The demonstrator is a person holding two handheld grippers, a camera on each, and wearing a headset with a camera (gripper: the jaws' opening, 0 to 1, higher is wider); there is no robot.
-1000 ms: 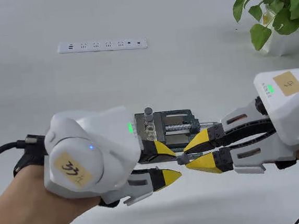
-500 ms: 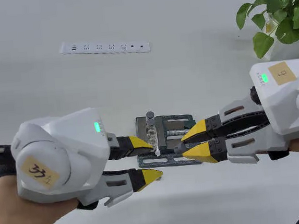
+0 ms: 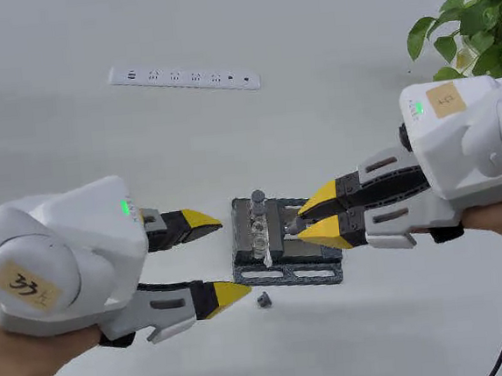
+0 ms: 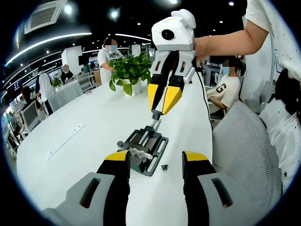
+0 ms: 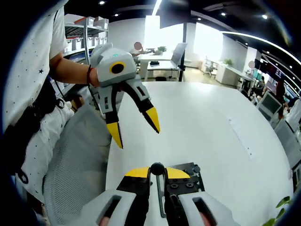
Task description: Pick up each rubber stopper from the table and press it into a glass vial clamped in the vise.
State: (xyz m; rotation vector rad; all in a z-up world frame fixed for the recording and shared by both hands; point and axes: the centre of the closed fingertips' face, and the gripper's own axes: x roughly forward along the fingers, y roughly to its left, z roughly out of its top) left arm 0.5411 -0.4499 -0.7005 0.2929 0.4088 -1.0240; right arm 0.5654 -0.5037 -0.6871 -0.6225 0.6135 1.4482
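1. Left hand-held gripper (image 3: 213, 255): jaws wide, nothing between them, just left of the vise.
2. Rubber stopper (image 3: 263, 300): loose on the counter (image 3: 358, 99), just in front of the vise base.
3. Vise (image 3: 307, 271): glass vials (image 3: 260, 236) clamped in a row. The far one looks capped by a seated stopper (image 3: 258, 196).
4. Right hand-held gripper (image 3: 303, 225): jaws narrow, pinched on a dark round piece (image 5: 157, 168). I cannot tell whether it is a stopper or the vise's knob.

Step, as I judge it: fetching the next stopper. I'd lower open jaws over the loose one and close gently.

The right gripper view reveals the pinched piece. In the head view the yellow tips hide it.
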